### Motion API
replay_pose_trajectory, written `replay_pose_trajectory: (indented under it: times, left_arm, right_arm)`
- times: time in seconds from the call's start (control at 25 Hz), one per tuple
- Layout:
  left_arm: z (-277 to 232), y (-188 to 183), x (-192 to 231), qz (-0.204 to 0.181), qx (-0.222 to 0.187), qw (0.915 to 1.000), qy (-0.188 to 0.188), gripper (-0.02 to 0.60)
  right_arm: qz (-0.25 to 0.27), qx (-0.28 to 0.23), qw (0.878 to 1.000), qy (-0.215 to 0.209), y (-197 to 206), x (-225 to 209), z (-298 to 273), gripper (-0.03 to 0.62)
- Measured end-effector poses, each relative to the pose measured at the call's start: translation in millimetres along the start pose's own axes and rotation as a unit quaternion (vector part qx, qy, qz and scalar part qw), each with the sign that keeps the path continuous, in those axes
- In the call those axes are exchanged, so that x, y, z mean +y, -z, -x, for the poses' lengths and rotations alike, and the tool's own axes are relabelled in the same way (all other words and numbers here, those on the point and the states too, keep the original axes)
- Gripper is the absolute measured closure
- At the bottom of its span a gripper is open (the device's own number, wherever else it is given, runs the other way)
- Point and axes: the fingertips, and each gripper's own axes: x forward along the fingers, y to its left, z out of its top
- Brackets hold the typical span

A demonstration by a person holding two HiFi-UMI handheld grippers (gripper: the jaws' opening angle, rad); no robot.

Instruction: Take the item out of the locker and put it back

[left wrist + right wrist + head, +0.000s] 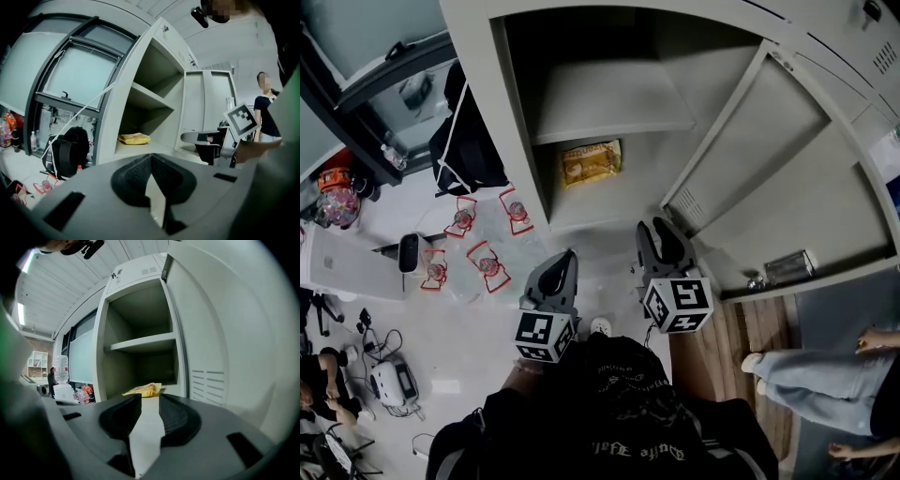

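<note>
A yellow snack packet (592, 161) lies flat on the lower shelf of the open grey locker (609, 103); it also shows as the packet (133, 138) in the left gripper view and the packet (144, 390) in the right gripper view. My left gripper (569, 257) hangs in front of the locker's left edge, short of the shelf. Its pads meet at the tips with nothing between them (151, 159). My right gripper (662, 228) is level with the shelf's front lip, pointing at the packet. It is open and empty (150, 401). The locker door (769, 178) stands swung out to the right.
A black backpack (469, 141) leans left of the locker, with several red-framed items (478, 244) on the floor beside it. A person in jeans (806, 375) stands at the right, near the door's edge. A water bottle (60, 369) is at the far left.
</note>
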Motion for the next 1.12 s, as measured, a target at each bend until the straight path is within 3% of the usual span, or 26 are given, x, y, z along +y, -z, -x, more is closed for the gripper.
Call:
replay_pose_trajectory:
  times: [0.4,0.8,0.92,1.12]
  left_arm:
    - [-1,-4,-12,-0.001,-0.012,0.9997,0.022,0.574]
    - [1,-3,-9,-0.003,-0.004,1.0,0.008,0.574]
    - [2,-5,-9,-0.005,-0.006,0.9999,0.011,0.574]
    - [3,-5,-9,-0.007,-0.007,0.9999,0.014,0.574]
  right_arm:
    - [-0.006,0.015,1.0,0.004,30,9,23,0.479]
    - [-0.005,0.019,1.0,0.018,40,12,36,0.482]
    - [-0.005,0.006,1.0,0.03,39,10,39,0.558]
    - [-0.003,-0.002,1.0,0.031,35,11,40,0.585]
